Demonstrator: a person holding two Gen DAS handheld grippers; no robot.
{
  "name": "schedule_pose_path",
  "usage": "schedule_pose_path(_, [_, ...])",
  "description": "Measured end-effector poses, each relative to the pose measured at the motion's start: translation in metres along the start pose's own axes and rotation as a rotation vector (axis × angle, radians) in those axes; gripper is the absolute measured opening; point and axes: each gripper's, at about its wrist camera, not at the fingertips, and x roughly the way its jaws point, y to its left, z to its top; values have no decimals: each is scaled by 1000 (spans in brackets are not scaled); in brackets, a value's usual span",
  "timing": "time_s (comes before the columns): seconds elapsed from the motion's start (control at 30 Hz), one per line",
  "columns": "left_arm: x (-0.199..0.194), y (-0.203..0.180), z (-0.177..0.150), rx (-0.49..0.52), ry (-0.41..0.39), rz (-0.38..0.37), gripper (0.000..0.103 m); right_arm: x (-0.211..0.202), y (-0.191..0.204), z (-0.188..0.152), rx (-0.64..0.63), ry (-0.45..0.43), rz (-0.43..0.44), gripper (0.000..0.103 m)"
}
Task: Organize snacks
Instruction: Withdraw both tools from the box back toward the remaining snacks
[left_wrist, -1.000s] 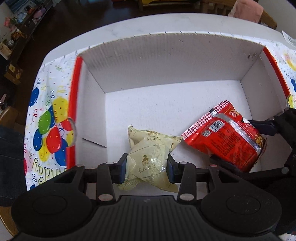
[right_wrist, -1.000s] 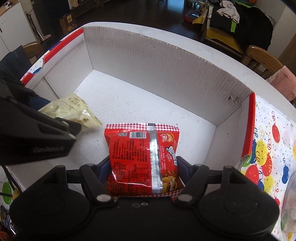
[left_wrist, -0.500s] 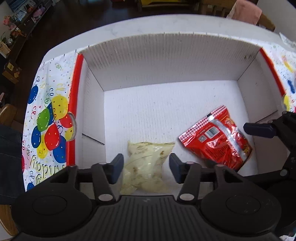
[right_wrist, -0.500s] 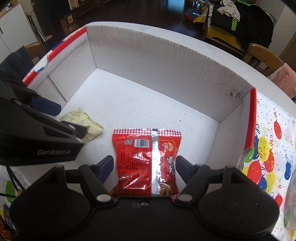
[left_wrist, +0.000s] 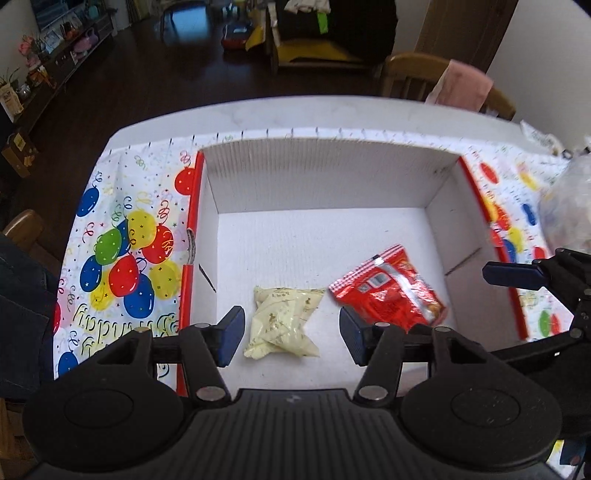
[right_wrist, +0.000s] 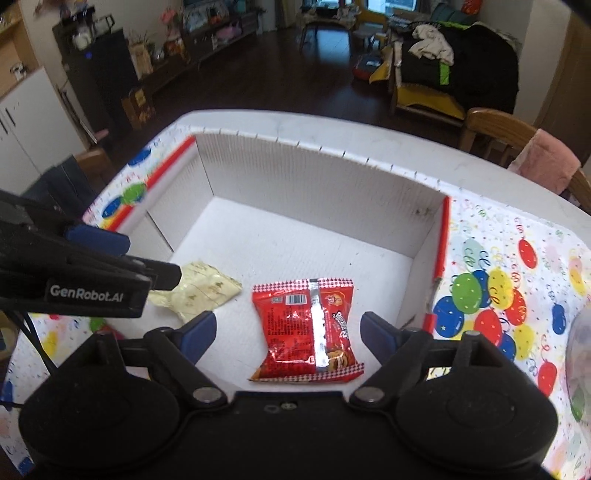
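Lettering reading "GenRobot.AI" runs in white along the side of your left gripper (right_wrist: 122, 254) where it crosses the right wrist view. On the balloon-print tablecloth (left_wrist: 125, 266) you can make out upside-down party script, only partly legible. The red snack packet (right_wrist: 308, 328) carries a barcode, a silver seam down its back and fine print too small to read; the pale yellow snack packet (left_wrist: 282, 321) bears faint gold markings you cannot read either.

Both your grippers point steeply down into the white corrugated box (left_wrist: 325, 173). Your left gripper hangs above the yellow packet with its fingers (left_wrist: 231, 334) parted and clear of the wrapper on both sides; these jaws have just been opening, and the packet lies loose between them on the box floor. Your right gripper (right_wrist: 288, 332) hangs over the red packet with its fingers (right_wrist: 380, 334) spread wider; its jaws too have just been opening, with gaps on either side of the packet.

The box holds just these two packets, side by side near its front edge, yellow toward the left wall, red toward the right, apart from each other.
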Motion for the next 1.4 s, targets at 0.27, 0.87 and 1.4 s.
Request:
schedule_pose_path(0.27, [-49, 8, -27, -8, -88, -38, 60, -46, 11, -14, 31, -81, 14, 89])
schedule_pose_path(0.87, [-139, 24, -123, 2, -256, -80, 74, -120, 54, -87, 65, -209, 49, 100])
schedule_pose_path(1.4, [-143, 44, -206, 48, -251, -124, 84, -124, 85, -181, 31, -182, 58, 103])
